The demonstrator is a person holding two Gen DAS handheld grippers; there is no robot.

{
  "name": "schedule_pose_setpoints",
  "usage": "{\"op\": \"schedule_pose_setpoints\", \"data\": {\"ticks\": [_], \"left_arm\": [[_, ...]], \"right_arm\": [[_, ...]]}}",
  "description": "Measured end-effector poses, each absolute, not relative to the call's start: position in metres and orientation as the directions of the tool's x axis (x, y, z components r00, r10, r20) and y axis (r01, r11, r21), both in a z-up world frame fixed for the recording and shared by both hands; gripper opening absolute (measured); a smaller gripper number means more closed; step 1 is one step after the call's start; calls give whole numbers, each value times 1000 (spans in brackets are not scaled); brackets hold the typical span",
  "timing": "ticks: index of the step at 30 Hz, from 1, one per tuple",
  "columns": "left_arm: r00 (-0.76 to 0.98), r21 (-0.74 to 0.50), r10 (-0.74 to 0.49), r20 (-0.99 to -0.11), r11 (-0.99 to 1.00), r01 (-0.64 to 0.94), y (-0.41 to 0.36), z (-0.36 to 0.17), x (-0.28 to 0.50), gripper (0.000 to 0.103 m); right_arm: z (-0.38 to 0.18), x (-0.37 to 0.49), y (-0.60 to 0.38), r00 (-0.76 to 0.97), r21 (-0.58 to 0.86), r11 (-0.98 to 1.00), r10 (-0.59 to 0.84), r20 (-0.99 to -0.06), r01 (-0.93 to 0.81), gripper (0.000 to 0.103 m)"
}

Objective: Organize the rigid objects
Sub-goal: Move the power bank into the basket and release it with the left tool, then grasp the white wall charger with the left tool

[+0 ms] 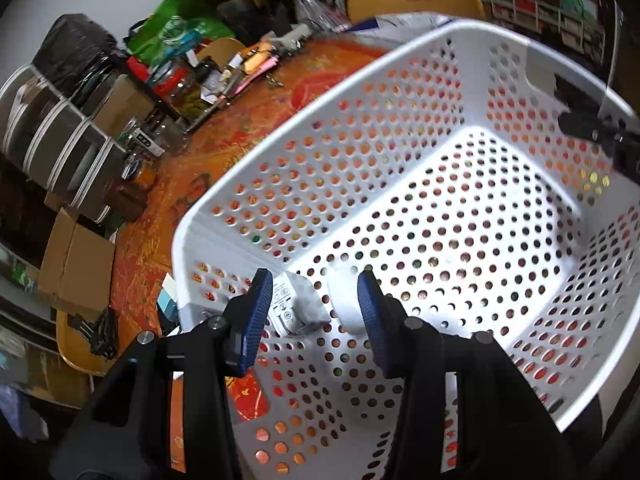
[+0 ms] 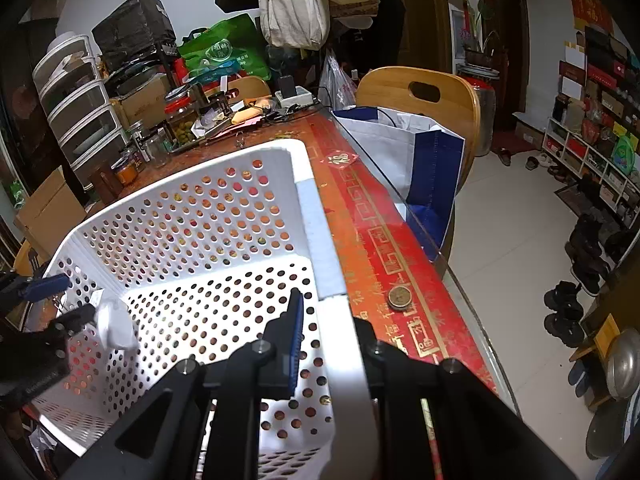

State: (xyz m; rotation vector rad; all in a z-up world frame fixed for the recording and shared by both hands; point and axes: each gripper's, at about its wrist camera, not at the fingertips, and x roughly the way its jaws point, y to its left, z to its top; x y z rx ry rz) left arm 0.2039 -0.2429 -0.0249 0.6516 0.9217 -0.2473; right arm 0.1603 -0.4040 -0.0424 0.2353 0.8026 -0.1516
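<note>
White perforated plastic basket [image 1: 400, 128] almost bare: left hand-held gripper [image 1: 316, 312] spread around small white box [image 1: 296, 304]; right hand-held gripper [image 2: 324, 320] pinching rim.

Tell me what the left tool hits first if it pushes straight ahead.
Probably the white object lying between the left tool's open fingers, with the white adapter beside it; beyond lies the basket floor. Depth is uncertain.

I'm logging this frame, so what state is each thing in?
White basket: upright on the table, empty apart from the white object.
White object: between the left gripper's fingers, over the basket's inside.
Right gripper: straddling the basket's rim, one finger inside.
Round brown piece: lying flat on the red tablecloth.
</note>
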Motion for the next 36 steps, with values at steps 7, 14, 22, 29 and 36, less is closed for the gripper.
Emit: {"op": "schedule_pose_setpoints", "data": {"ticks": [7, 14, 22, 29, 36], "left_arm": [[564, 257, -70, -823, 840, 479, -216, 2, 215, 40], [766, 141, -82, -638, 965, 221, -96, 68, 205, 103], [593, 10, 31, -805, 999, -38, 42, -29, 253, 100], [529, 2, 24, -848, 999, -41, 56, -86, 269, 93], [506, 0, 17, -862, 999, -34, 50, -109, 285, 91]], "right_arm": [[-42, 159, -404, 686, 159, 963, -36, -726, 219, 13], [-42, 159, -404, 686, 155, 964, -36, -727, 215, 13], [-42, 161, -403, 682, 144, 964, -48, -730, 222, 13], [-41, 161, -402, 672, 122, 964, -73, -737, 238, 13], [-41, 163, -402, 666, 107, 964, -87, -741, 245, 13]]}}
